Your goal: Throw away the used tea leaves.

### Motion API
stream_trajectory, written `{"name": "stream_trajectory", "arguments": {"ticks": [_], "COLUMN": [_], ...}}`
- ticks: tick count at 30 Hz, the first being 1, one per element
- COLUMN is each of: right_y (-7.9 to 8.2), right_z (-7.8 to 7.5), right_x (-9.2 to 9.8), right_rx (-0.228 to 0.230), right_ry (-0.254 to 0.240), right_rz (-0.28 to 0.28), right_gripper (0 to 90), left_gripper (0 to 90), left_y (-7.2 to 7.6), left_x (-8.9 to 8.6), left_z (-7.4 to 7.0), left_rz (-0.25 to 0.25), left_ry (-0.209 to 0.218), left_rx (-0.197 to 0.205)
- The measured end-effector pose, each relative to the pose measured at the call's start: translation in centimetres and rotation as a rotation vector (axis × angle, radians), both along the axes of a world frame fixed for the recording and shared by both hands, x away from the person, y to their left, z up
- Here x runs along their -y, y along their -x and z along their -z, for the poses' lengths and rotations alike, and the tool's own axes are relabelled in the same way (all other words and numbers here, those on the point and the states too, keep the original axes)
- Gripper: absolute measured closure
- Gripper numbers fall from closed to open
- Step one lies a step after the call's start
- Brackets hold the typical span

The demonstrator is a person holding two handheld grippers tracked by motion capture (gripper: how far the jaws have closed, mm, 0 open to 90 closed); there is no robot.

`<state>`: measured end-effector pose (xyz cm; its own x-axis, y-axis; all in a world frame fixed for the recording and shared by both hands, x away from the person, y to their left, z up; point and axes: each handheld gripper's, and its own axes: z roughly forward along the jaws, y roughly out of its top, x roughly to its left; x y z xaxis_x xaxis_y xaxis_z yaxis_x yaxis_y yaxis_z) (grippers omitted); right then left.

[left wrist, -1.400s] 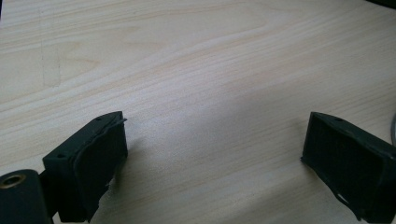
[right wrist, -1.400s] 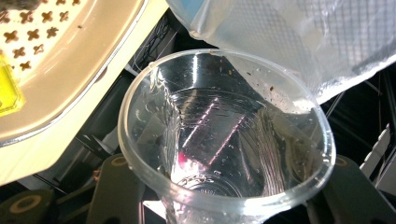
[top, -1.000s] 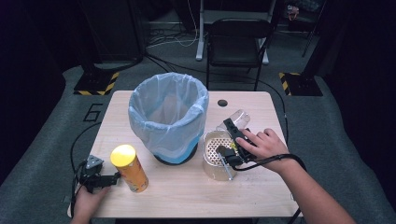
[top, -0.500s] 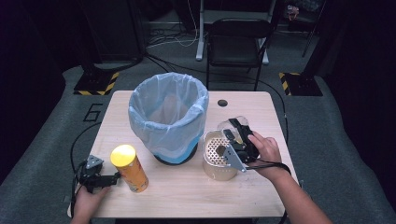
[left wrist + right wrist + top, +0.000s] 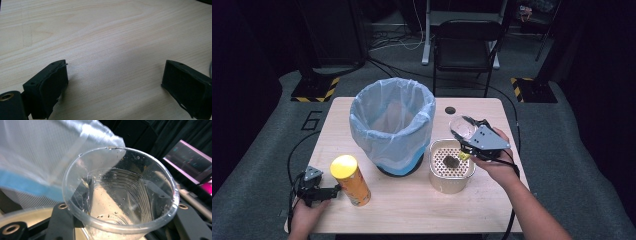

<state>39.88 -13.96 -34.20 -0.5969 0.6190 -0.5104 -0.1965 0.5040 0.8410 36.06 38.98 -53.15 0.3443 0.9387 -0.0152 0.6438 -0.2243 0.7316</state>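
My right gripper is shut on a clear plastic cup, held above the far right edge of a beige perforated container. Its jaws have just been opening slightly, with the cup still between them. In the right gripper view the cup looks empty apart from droplets, its mouth towards the camera, with my right gripper clasping its lower part. A dark lump lies in the container. My left gripper rests open at the front left, beside an orange can with a yellow lid. The left gripper has bare wood between its jaws.
A bin lined with a pale blue bag stands mid-table, just left of the cup; the bag is close in the right gripper view. A small dark disc lies on the wooden table. A black chair stands behind.
My right gripper has risen a little with the cup over the beige container. The left gripper and the can have not moved.
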Motion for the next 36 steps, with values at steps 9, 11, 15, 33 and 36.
{"name": "stream_trajectory", "arguments": {"ticks": [9, 11, 15, 33, 36], "right_y": [-0.4, -0.6, -0.9, -1.1, -1.2], "right_z": [-1.8, -2.2, -2.9, -8.9, -9.8], "right_x": [0.2, 0.3, 0.5, -0.7, -1.1], "right_rx": [-0.159, -0.188, -0.234, -0.268, -0.268], "right_ry": [-0.125, -0.159, -0.188, -0.19, -0.218], "right_rz": [-0.08, -0.095, -0.105, -0.093, -0.083], "right_gripper": [44.1, 43.9, 43.8, 43.8, 44.0], "left_gripper": [6.2, 6.2, 6.2, 6.2, 6.2], "left_y": [0.0, 0.0, 0.0, 0.0, 0.0], "left_x": [0.0, 0.0, 0.0, 0.0, 0.0], "left_z": [0.0, 0.0, 0.0, 0.0, 0.0], "left_rz": [0.0, 0.0, 0.0, 0.0, 0.0], "left_ry": [0.0, 0.001, 0.001, 0.002, 0.001], "left_rx": [0.0, 0.0, 0.0, 0.0, 0.0]}}
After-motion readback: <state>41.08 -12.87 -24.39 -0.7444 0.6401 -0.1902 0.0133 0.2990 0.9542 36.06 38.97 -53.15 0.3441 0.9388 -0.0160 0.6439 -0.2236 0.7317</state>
